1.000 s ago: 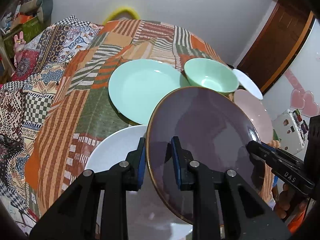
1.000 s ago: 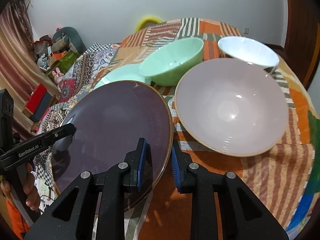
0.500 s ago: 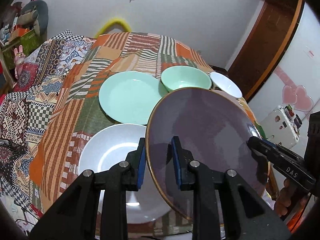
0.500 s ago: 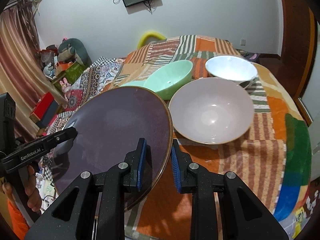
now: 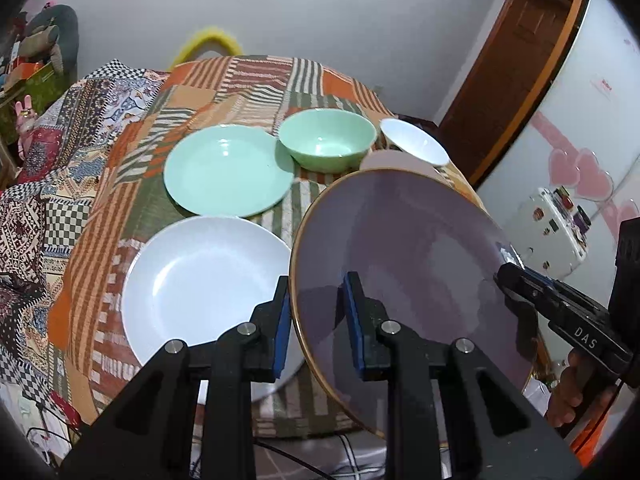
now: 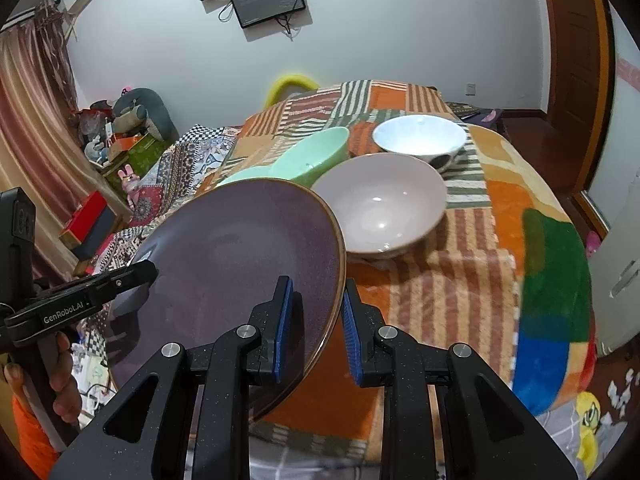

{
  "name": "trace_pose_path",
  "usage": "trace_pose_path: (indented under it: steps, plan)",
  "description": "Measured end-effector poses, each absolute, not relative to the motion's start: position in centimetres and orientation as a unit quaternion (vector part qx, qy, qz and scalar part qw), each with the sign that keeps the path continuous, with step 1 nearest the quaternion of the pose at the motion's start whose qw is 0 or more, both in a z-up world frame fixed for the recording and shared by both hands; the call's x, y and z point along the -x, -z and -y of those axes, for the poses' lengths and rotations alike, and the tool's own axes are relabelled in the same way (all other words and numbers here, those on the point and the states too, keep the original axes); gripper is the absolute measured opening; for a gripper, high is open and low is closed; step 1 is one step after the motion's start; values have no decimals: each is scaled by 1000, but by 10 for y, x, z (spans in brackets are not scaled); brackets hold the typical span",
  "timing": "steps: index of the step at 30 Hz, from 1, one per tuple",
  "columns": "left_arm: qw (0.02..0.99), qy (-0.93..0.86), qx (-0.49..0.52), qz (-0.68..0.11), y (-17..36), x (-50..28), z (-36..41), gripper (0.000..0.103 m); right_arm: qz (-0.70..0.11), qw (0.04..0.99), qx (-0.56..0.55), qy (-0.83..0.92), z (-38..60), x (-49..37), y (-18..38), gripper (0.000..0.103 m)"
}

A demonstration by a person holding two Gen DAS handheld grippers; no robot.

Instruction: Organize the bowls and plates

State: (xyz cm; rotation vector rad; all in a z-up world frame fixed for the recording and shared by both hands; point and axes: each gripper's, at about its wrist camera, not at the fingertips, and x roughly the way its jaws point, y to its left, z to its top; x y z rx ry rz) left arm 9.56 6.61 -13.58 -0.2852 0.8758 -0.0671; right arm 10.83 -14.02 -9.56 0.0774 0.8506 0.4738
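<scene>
The purple plate is being held tilted up off the patchwork cloth by 2 tools at once: its near-left rim is being pinched between the blue pads of the left gripper, and the opposite rim is being clamped by the right gripper. Just left of the left gripper a white plate is being left flat, with a green plate, green bowl and white bowl further ahead, while a pink bowl is being partly hidden right behind the plate's far edge.
</scene>
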Motion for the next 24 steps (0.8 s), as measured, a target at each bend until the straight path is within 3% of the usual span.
trace_pose_path:
  steps: [24]
  plan:
    - [848, 54, 122, -512, 188, -112, -34, 25, -472, 855, -53, -208, 178, -93, 145, 22]
